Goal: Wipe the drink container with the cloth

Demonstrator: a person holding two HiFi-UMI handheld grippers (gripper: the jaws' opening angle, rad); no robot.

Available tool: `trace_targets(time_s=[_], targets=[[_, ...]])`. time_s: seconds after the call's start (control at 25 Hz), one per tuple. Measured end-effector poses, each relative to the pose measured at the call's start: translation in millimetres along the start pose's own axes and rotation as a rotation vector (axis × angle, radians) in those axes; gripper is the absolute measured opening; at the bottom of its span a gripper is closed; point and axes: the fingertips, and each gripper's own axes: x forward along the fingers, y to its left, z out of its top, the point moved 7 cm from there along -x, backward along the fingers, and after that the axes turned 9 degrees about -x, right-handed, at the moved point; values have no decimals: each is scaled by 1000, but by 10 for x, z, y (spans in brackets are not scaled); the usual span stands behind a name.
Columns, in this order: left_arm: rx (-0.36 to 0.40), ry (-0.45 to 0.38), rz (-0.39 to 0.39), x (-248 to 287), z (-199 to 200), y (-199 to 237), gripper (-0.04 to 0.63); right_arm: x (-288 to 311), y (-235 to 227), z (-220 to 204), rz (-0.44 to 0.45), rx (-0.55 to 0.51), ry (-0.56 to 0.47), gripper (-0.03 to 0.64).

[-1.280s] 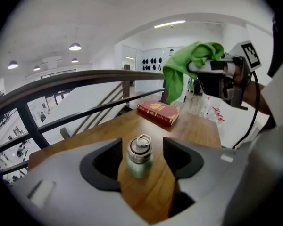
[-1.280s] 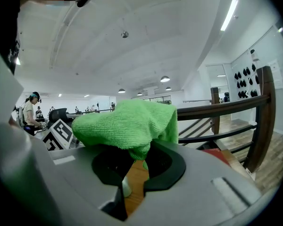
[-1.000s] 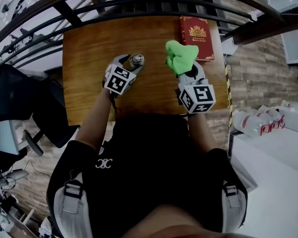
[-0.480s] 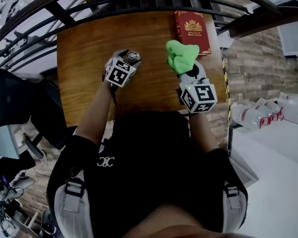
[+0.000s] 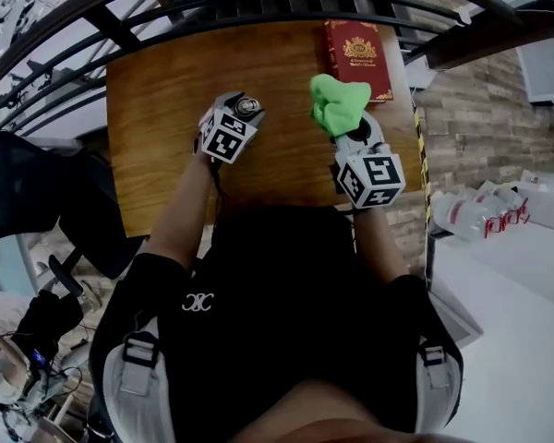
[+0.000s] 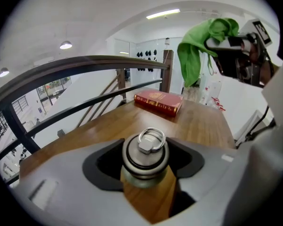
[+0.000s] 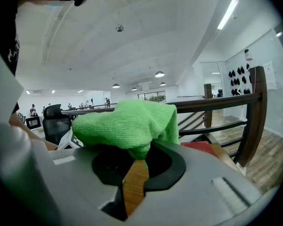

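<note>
A steel drink container (image 5: pixel 249 106) with a ring lid stands upright on the wooden table (image 5: pixel 157 127). My left gripper (image 5: pixel 243 111) reaches down over it. In the left gripper view the container (image 6: pixel 144 157) fills the gap of my left gripper (image 6: pixel 144 168), whose jaws have just been closing and rest against its sides. A green cloth (image 5: pixel 340 104) is bunched up and held in the air to the right. My right gripper (image 5: pixel 349 129) is shut on the cloth (image 7: pixel 127 124), which drapes over its jaws (image 7: pixel 137 166). Cloth (image 6: pixel 198 51) and container stay apart.
A red book (image 5: pixel 357 58) lies at the table's far right corner. A dark railing (image 5: pixel 212 7) runs along the far edge. An office chair (image 5: pixel 37 192) stands left of the table. At the right, a white surface (image 5: pixel 499 284) carries several bottles (image 5: pixel 480 215).
My left gripper has moved forward and down, from beside the container to around it. The right gripper and the cloth have barely moved.
</note>
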Motion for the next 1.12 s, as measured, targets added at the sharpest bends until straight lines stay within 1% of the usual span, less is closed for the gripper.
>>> trace_targets(time_s=[0.08, 0.16, 0.28, 0.48, 0.6, 0.68, 0.76, 0.84, 1.0, 1.12], targets=[[-8, -8, 4, -16, -19, 6, 310, 20, 17, -3, 7, 0, 0, 48], [-35, -16, 12, -46, -46, 14, 310, 36, 39, -3, 17, -2, -1, 48], [-83, -49, 24, -97, -109, 56, 310, 54, 73, -3, 32, -6, 2, 48], [-141, -105, 36, -164, -229, 179, 310, 114, 138, 6, 60, -9, 4, 48], [-204, -144, 21, -232, -308, 207, 310, 173, 223, 3, 98, -20, 10, 48], [-234, -167, 11, -278, -366, 210, 310, 232, 300, -8, 139, -27, 18, 48], [-235, -182, 4, -316, -411, 193, 310, 311, 396, -30, 197, -37, 32, 48], [-215, -199, 0, -355, -446, 153, 310, 389, 511, -59, 262, -50, 52, 48], [-174, -242, 18, -433, -533, 77, 310, 543, 750, -173, 374, -76, 104, 48], [-170, -285, 30, -479, -591, 51, 310, 668, 920, -277, 460, -90, 158, 48]])
